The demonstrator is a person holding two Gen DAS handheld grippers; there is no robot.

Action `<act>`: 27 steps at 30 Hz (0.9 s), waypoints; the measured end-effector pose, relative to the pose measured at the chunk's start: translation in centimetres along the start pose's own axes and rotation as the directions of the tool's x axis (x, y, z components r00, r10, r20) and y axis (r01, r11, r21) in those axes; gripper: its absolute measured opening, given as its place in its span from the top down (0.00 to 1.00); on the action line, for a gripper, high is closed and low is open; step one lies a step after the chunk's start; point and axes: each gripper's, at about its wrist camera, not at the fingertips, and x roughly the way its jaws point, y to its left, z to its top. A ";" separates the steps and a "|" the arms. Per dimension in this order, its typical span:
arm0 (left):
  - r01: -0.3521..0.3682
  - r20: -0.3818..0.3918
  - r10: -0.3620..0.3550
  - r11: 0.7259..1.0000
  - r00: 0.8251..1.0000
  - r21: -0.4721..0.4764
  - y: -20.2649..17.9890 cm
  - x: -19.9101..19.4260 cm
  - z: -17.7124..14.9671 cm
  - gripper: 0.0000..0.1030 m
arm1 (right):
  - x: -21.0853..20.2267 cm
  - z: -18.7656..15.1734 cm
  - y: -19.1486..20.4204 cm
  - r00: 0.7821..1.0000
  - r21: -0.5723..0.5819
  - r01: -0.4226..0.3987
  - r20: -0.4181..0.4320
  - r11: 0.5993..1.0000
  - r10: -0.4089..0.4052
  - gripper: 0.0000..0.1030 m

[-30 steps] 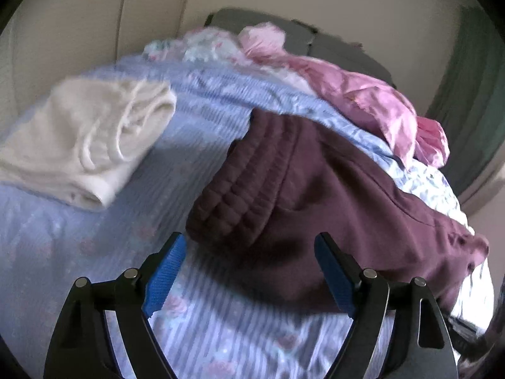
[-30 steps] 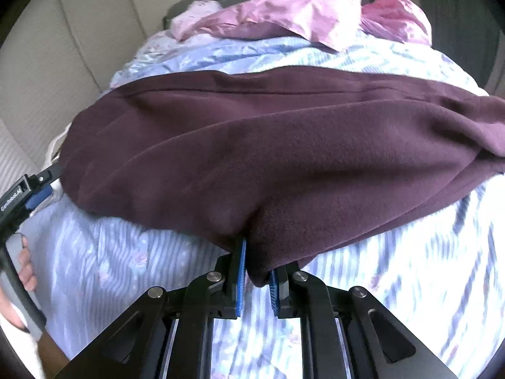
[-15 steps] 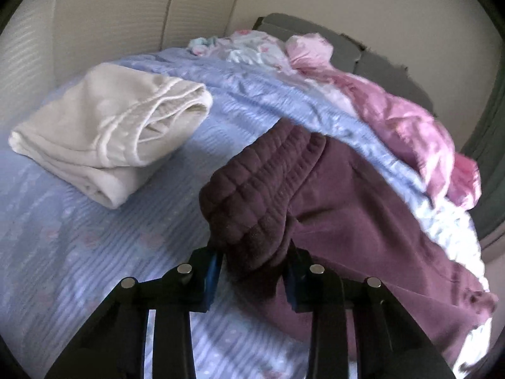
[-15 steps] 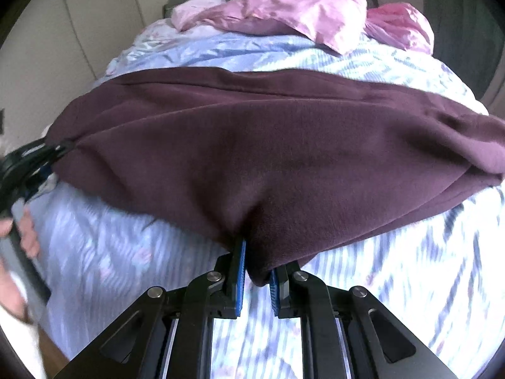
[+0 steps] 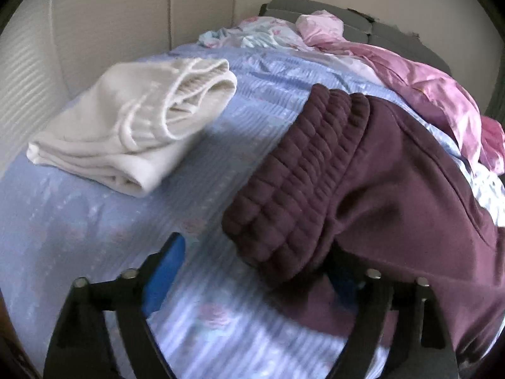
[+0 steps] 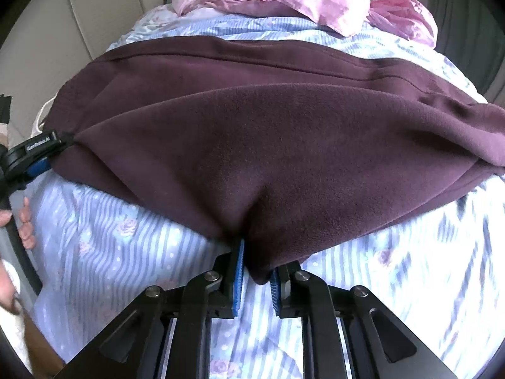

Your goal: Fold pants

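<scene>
Pants (image 6: 268,132) half folded on the bed (image 6: 126,252).
Our right gripper (image 6: 255,271) pinches them; our left gripper (image 5: 252,268), just spread wide, must grab the waistband (image 5: 300,183).

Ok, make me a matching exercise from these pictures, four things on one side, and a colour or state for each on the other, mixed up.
Things:
1. pants
2. folded garment
3. left gripper
4. right gripper

States:
A. cream, lying folded near the wall
B. jaws wide apart, having just opened off the waistband
C. maroon, spread across the striped bedsheet
D. clamped on a fold of maroon fabric

Pairs: 1-C, 2-A, 3-B, 4-D
</scene>
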 end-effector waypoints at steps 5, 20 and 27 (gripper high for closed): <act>-0.033 0.065 0.026 0.995 0.998 0.096 0.4 -4.5 -0.6 0.12 | -2.2 -0.3 0.3 0.999 -0.007 0.022 0.041 1.000 -0.022 0.50; 0.360 0.012 -0.469 0.692 0.883 0.626 -13.6 -12.0 3.8 0.12 | -13.6 1.8 -7.4 0.922 0.085 0.078 0.373 0.993 -0.104 0.33; 0.363 -0.120 -0.419 0.567 0.900 0.740 -21.2 -6.6 6.0 0.18 | -10.8 10.4 -8.1 0.939 -0.291 -0.021 0.322 0.956 0.118 0.33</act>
